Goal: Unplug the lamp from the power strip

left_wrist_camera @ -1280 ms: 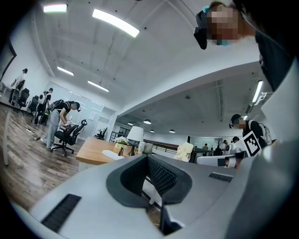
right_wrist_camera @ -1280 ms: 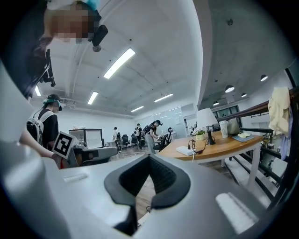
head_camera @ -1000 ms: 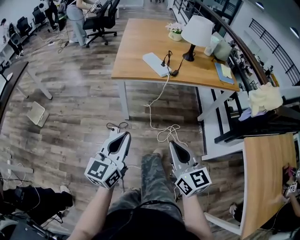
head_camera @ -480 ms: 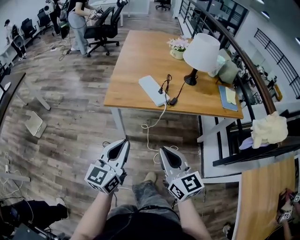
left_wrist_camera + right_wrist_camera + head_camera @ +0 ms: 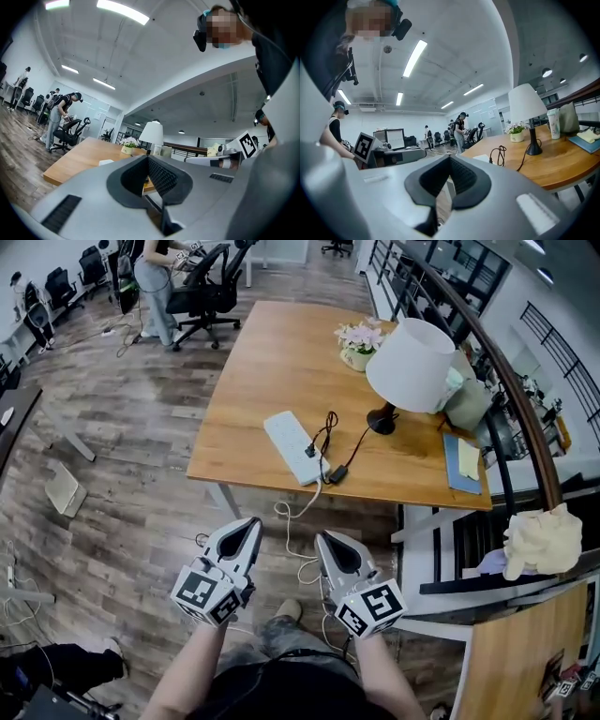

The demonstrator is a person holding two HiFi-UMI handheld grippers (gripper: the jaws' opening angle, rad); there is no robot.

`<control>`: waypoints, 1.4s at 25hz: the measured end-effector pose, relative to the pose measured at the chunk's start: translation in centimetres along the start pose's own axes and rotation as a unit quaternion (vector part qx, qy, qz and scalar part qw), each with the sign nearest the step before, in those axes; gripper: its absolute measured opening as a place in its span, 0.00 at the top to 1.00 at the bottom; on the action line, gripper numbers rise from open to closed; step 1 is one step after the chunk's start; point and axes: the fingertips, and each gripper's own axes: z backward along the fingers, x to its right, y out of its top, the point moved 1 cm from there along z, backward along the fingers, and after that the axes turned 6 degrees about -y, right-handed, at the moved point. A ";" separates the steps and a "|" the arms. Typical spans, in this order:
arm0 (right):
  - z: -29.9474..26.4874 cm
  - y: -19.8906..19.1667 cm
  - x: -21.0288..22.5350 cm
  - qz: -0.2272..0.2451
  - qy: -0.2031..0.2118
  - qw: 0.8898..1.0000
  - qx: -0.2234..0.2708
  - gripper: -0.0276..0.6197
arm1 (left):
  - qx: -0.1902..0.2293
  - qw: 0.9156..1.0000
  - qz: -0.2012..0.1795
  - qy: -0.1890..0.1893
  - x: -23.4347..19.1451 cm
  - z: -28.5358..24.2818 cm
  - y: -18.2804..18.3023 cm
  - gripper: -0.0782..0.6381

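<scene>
A lamp (image 5: pixel 412 364) with a white shade and black base stands on the wooden table (image 5: pixel 253 381). Its black cord runs to a white power strip (image 5: pixel 293 446) near the table's front edge, where a black plug (image 5: pixel 310 451) sits in it. A second black adapter (image 5: pixel 335 474) lies beside the strip. Both grippers hang side by side in front of the table, well short of it. My left gripper (image 5: pixel 251 521) is shut and empty; my right gripper (image 5: pixel 323 536) too. The lamp (image 5: pixel 526 105) and coiled cord (image 5: pixel 501 152) show in the right gripper view, the lamp (image 5: pixel 151 133) also in the left gripper view.
A flower pot (image 5: pixel 361 341), a cup and a book (image 5: pixel 462 463) share the table. The strip's white cable (image 5: pixel 292 521) trails down to the wooden floor. A railing (image 5: pixel 506 399) runs along the right. Office chairs and a person (image 5: pixel 155 277) stand far left.
The table and lamp have come nearer and lower in the head view as the person walked toward them. Both grippers kept their place in front of the body, still shut.
</scene>
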 end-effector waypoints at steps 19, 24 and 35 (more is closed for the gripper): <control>-5.3 0.1 4.4 -0.020 0.011 1.000 -0.012 0.95 | -0.010 0.999 -0.014 -0.028 -2.0 -7.5 0.5 0.90; -7.8 -0.1 6.3 -0.021 -0.007 1.000 -0.022 0.95 | -0.024 0.999 -0.007 -0.046 -3.9 -10.2 -0.3 0.90; -14.2 -1.7 10.6 -0.025 -0.058 0.996 -0.068 0.95 | -0.095 0.992 -0.019 -0.085 -9.3 -16.5 -2.1 0.91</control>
